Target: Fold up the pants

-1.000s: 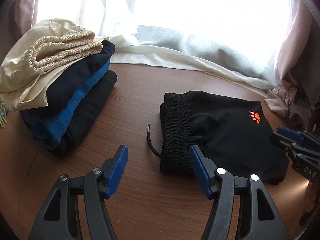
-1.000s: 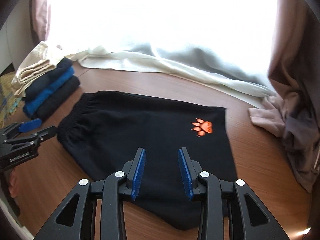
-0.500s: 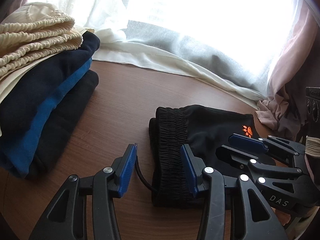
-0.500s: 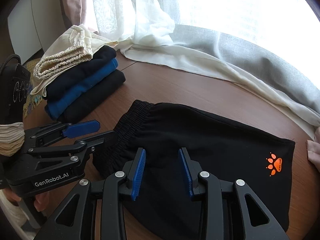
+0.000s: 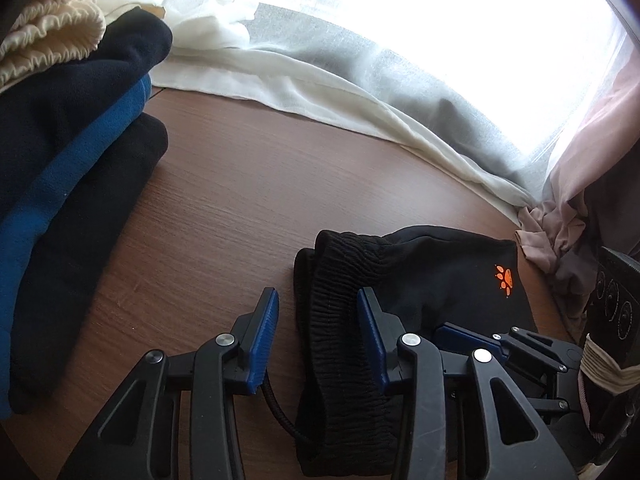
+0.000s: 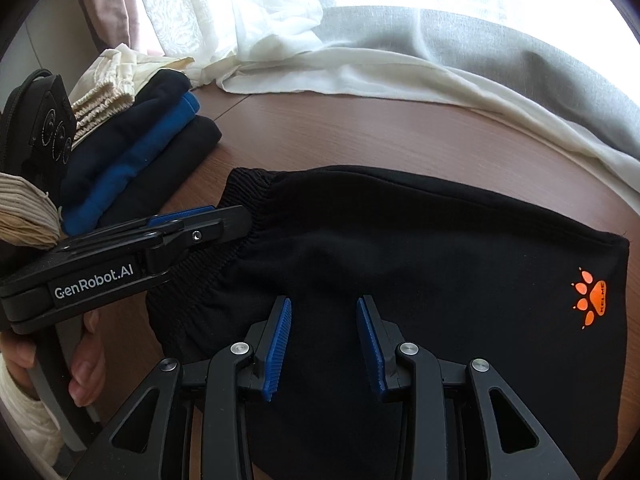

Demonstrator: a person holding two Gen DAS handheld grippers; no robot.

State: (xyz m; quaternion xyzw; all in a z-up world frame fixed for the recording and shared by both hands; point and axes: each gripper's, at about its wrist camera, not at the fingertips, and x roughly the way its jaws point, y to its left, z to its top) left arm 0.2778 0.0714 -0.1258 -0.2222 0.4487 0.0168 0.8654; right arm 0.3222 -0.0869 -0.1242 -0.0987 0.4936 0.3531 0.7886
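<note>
Daylight blows out the window [image 5: 460, 20] behind the sheer curtains [image 6: 360, 60]; fisheye bending darkens corners, and the black fabric [image 6: 440, 260] loses detail.

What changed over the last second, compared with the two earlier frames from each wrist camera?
Both grippers came down and in toward the folded black pants. The left gripper has just been closing its jaws, which now straddle the elastic waistband; a pinch isn't clear yet. The right gripper moved over the middle of the pants, its jaws unchanged and open. The pants, the stack of folded clothes and the curtain stayed put.
</note>
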